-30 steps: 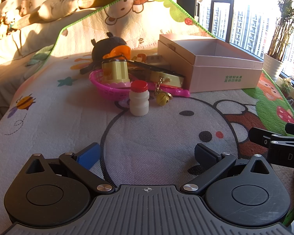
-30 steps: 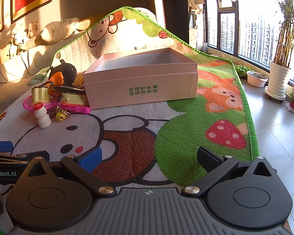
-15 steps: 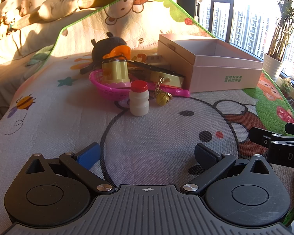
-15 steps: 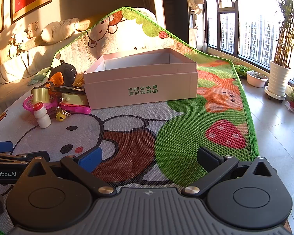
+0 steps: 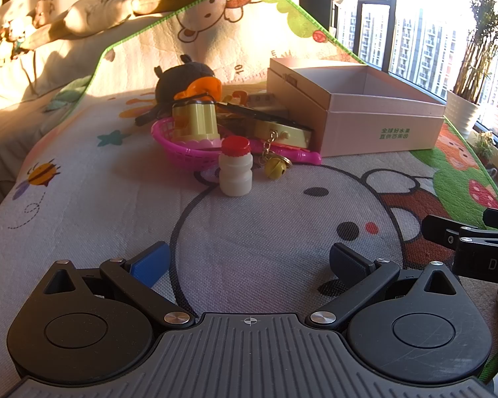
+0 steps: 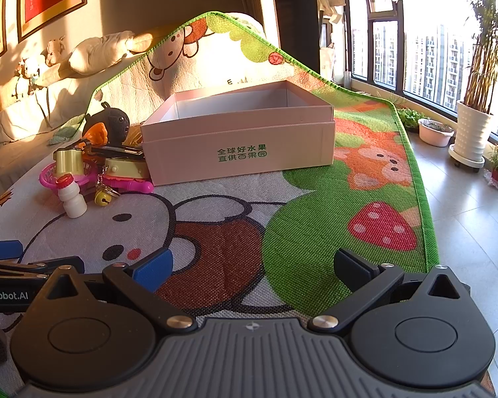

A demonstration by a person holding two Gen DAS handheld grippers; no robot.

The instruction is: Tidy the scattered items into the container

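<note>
While both wait low over the cartoon mat (image 5: 116,199), the left hand-held gripper (image 5: 249,258) and right hand-held gripper (image 6: 252,265) gape empty — toys pile beside the pink box (image 6: 239,132), white bottle (image 5: 235,172) upright nearest.

A cartoon mat (image 5: 116,199) carried an open box (image 5: 374,126), a pink basket (image 5: 182,152), a bottle (image 5: 235,172) (upright) and a bell (image 5: 275,168) beside it.
</note>
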